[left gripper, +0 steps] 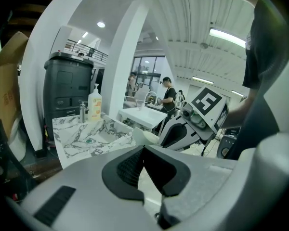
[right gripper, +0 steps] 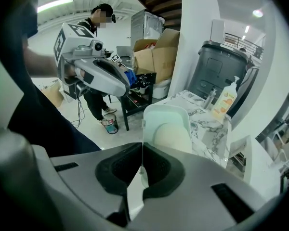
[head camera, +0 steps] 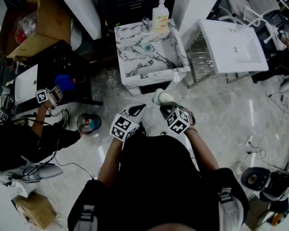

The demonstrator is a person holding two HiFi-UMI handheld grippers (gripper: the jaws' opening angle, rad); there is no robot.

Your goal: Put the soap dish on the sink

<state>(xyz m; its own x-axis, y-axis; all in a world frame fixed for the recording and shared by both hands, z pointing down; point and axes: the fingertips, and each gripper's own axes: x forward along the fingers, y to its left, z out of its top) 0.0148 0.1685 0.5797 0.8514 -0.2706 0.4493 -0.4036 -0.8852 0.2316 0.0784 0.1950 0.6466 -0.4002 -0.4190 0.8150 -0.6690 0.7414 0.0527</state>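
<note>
Left gripper (left gripper: 143, 150): jaws pressed together, nothing between them.

Right gripper (right gripper: 143, 150): jaws closed on the thin near rim of the soap dish (right gripper: 166, 123).

Soap dish: white with a pale green tinge, rounded-rectangular, with a raised wall and a cream rounded lump inside. It projects forward beyond the right jaw tips, held in the air above the floor, just short of the front edge of the marble sink (head camera: 135, 57). A soap bottle (head camera: 160, 16) stands at the sink's far edge.

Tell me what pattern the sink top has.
The sink top is white marble with dark grey veining. It shows best in the head view.
</note>
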